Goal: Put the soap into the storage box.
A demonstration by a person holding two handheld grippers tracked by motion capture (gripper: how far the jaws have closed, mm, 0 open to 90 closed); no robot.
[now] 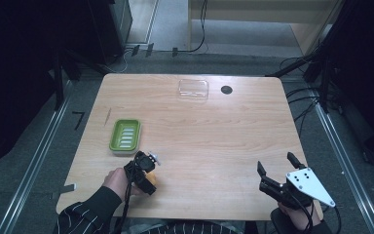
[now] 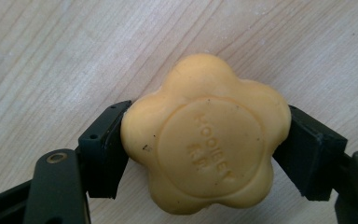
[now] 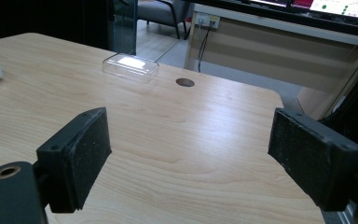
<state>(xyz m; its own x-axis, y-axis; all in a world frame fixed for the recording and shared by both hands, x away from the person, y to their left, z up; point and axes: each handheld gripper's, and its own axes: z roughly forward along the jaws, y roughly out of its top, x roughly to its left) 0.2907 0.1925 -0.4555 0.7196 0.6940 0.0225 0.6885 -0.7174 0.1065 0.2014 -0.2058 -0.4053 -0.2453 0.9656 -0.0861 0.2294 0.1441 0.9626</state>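
Yellow soap (flower-shaped) sits clamped between the left gripper pads, on the table. Right gripper jaws spread wide, nothing between. Green dish beyond the left jaws holds nothing.

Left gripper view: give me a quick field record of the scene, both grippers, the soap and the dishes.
left gripper: shut on the yellow soap, near table edge
soap: flower-shaped, pads pressing both sides, wooden table under it
right gripper: jaws wide open, nothing between them
green soap dish: ribbed, no soap in it, just beyond left gripper
clear lid: far side of table, beside a dark round hole
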